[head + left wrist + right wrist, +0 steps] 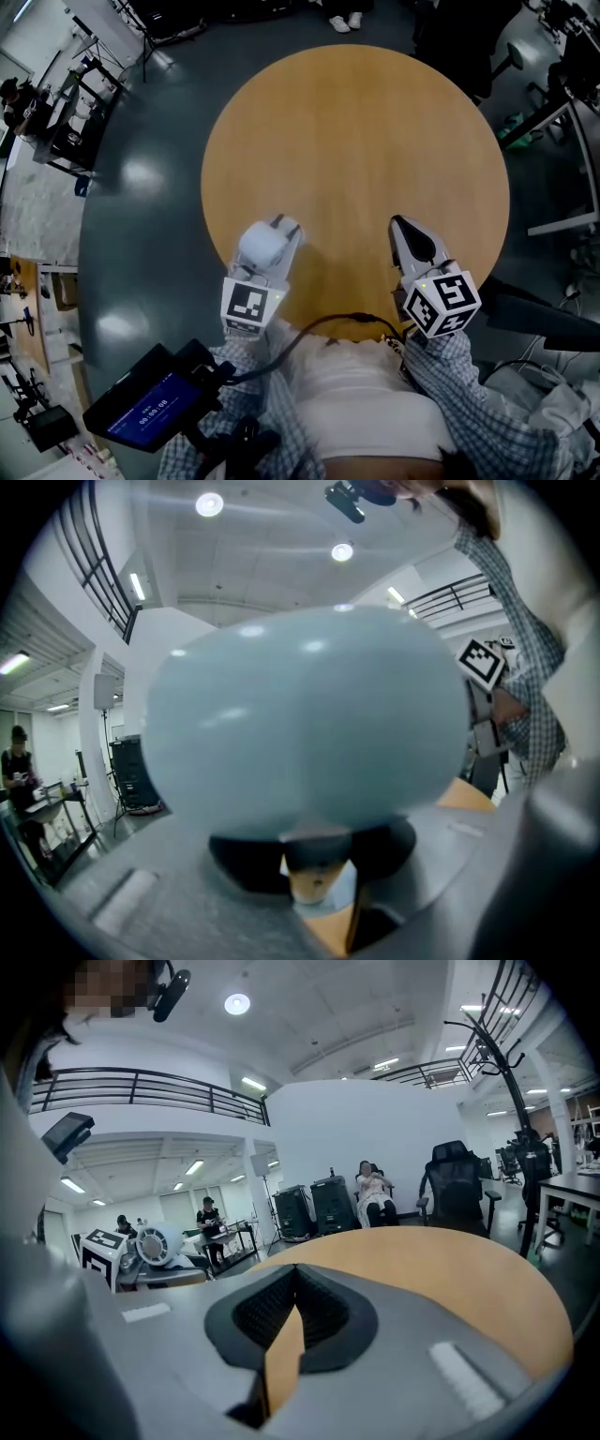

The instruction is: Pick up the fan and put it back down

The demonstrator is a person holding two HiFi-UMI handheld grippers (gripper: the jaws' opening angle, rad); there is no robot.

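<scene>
Fan (261, 248) is clamped in my left gripper (284, 225) over the table's (356, 141) near edge. Only the right gripper view shows its grille (157, 1244). My right gripper (398, 223) is closed and empty.

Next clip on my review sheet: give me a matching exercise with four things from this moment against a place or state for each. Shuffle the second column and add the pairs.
Things:
1. fan
2. right gripper
3. table
4. screen

Places or states:
a. round, with a wooden top
b. lit blue, at the lower left of the head view
c. jaws together, nothing between them
d. held between the jaws of the left gripper

Pairs: 1-d; 2-c; 3-a; 4-b
</scene>
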